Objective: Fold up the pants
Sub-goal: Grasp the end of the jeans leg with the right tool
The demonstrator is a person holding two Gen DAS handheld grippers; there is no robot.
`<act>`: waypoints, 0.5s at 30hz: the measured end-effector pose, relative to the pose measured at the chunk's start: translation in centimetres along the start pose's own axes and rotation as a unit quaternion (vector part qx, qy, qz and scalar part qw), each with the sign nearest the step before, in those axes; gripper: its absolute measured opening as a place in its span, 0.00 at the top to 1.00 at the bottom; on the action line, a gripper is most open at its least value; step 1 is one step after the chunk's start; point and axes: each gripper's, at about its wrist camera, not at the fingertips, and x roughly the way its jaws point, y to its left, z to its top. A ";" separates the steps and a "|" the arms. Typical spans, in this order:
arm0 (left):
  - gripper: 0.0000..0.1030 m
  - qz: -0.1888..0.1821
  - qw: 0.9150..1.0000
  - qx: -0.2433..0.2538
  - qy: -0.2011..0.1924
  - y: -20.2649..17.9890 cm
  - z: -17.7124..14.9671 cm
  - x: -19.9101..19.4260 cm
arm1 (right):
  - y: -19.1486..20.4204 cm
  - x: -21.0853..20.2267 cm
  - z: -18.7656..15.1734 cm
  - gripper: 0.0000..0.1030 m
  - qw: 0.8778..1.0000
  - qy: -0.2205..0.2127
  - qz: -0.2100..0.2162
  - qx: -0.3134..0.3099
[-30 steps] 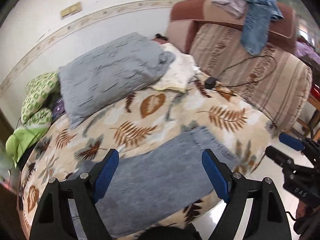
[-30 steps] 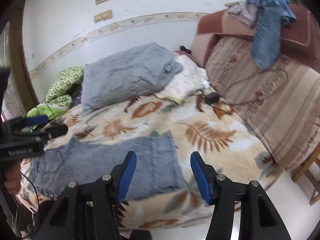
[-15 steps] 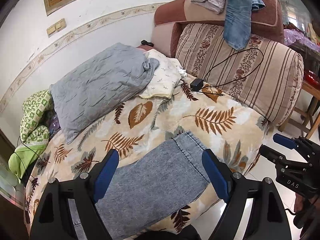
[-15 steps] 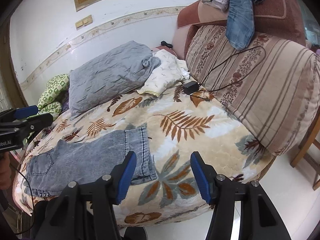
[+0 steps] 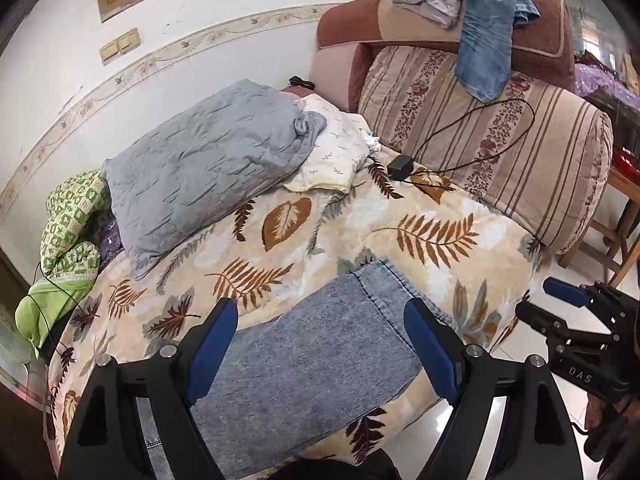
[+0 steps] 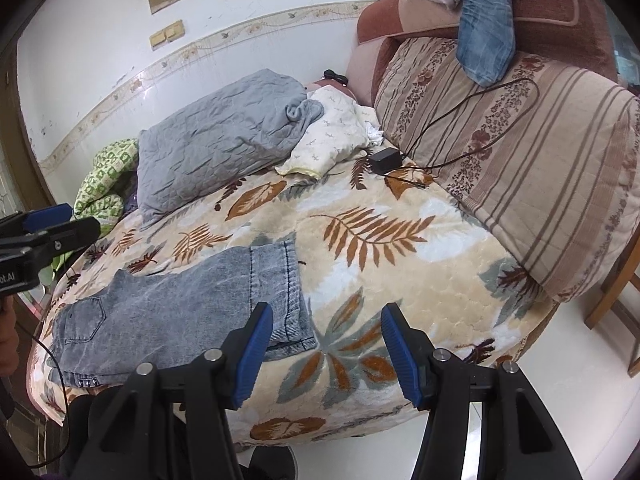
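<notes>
Since a second ago my right gripper [image 6: 326, 350] has swung toward the hem end of the grey jeans [image 6: 180, 312], so that more bare leaf-print blanket [image 6: 400, 272] now fills the gap between my fingers; my left gripper [image 5: 320, 344] has hardly shifted. My left jaws stand wide with nothing in them, hanging over the jeans [image 5: 320, 344], whose leg runs from the lower left of that frame up to a stitched hem near the centre. My right jaws are parted about halfway and empty too; the left blue fingertip [image 6: 256, 344] sits over the hem corner, the right one over blanket alone. In the right wrist view the jeans lie flat in the lower left of the frame, back pocket and waistband toward the left edge, legs laid together.

A grey pillow [image 5: 204, 168] leans in the centre left, overlapping a cream cloth [image 5: 336, 152]. A black charger [image 5: 400, 167] lies on the blanket at the foot of the striped sofa back [image 5: 500, 152], its cable looping up over the stripes. Blue denim [image 5: 484, 40] hangs from the sofa top in the upper right. I see no container in either view.
</notes>
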 end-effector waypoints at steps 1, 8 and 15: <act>0.17 0.001 1.000 -0.003 -0.001 0.3 -0.1 -0.2 | 0.3 0.1 0.0 0.42 1.000 0.002 0.001 -0.002; 0.17 0.016 0.999 -0.035 -0.017 3.7 -1.3 -1.7 | 2.9 -0.1 0.4 0.42 1.000 0.001 0.007 -0.022; 0.17 0.010 0.998 -0.051 -0.047 6.0 -2.1 -3.0 | 5.6 -0.5 0.9 0.42 0.999 -0.006 0.006 -0.042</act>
